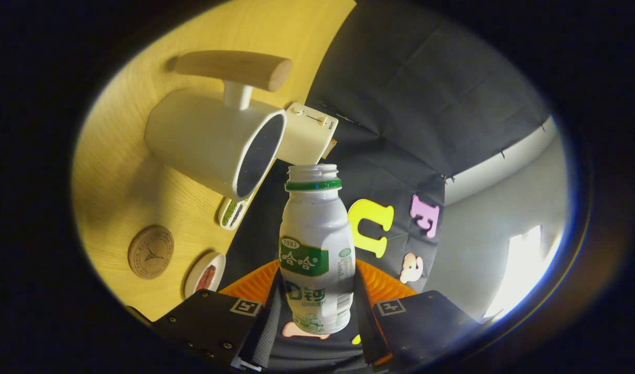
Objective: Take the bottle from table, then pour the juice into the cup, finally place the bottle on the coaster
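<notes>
Gripper clamped and rolled over to one side

The gripper (pixel 317 306) is tipped well off level, so the surface (pixel 140 171) stands up like a wall beside it. Both fingers (pixel 268 317) press on the lower body of the bottle (pixel 316 249), one on each flank, holding it clear of everything, neck pointing forward.

Glossy plastic bottle (pixel 317 249), smooth matt cup (pixel 213 140), wood-grain table (pixel 125 182)
</notes>
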Motion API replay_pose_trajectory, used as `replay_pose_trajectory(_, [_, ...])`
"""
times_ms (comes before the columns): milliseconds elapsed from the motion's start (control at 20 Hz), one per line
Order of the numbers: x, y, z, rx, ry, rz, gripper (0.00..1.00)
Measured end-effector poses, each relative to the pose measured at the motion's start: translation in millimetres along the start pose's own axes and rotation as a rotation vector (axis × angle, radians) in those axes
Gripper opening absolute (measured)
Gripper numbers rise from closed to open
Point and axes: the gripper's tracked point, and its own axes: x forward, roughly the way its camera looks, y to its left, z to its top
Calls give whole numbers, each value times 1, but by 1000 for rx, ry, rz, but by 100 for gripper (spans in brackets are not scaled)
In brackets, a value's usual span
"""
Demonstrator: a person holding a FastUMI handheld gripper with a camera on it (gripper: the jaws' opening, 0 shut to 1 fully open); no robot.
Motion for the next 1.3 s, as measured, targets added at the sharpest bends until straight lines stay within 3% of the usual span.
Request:
replay_pose_trajectory(200, [4, 5, -9, 267, 36, 60, 65])
replay_pose_trajectory(550, [4, 1, -29, 651, 82, 89, 65])
replay_pose_trajectory(1300, [7, 28, -34, 1464, 64, 263, 65])
